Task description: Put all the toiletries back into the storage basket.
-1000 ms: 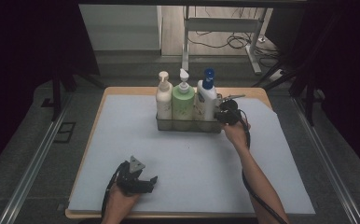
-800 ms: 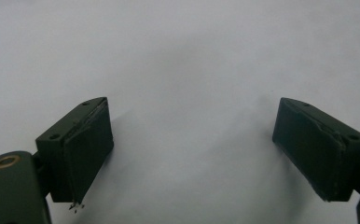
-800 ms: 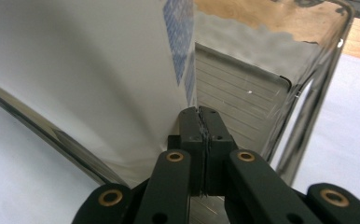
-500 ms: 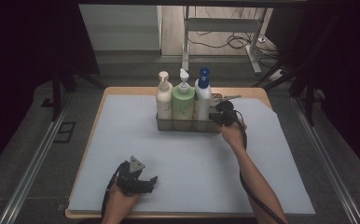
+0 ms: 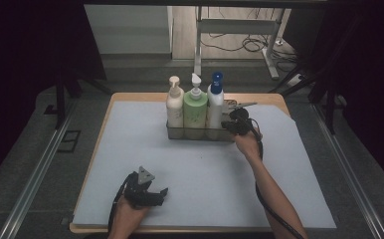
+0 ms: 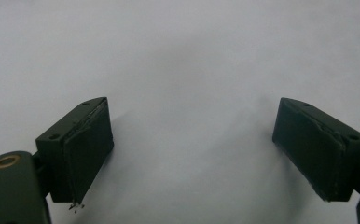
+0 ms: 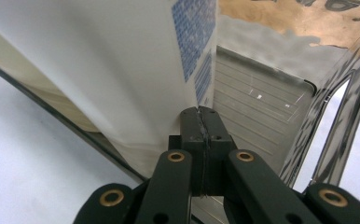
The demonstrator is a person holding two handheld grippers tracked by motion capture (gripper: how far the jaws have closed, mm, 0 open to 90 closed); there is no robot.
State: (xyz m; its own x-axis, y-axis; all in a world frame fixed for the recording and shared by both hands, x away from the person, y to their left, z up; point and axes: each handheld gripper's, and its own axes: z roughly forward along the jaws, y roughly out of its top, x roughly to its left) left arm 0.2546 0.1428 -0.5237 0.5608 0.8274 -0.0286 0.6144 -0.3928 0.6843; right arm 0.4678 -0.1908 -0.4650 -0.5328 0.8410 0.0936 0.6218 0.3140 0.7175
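Observation:
Three pump bottles stand upright in a clear rack (image 5: 200, 135) at the back of the table: a cream one (image 5: 174, 107), a green one (image 5: 195, 112) and a white one with a blue cap (image 5: 215, 104). My right gripper (image 5: 228, 124) is at the rack's right end, next to the white bottle. In the right gripper view its jaws (image 7: 199, 112) are pressed together with nothing visible between them, their tips by the white bottle's (image 7: 99, 60) lower side and the rack's wall (image 7: 262, 121). My left gripper (image 5: 161, 192) rests near the front edge, open, jaws (image 6: 192, 140) wide over bare mat.
A pale grey mat (image 5: 205, 184) covers the wooden table. A small dark object with a grey stem (image 5: 240, 105) lies behind the rack's right end. Metal rails run along both sides of the table, and a stand with cables is on the floor beyond.
The blue-capped bottle has shifted left and now stands straight against the green one. My right gripper has followed it slightly left. The left hand has not moved.

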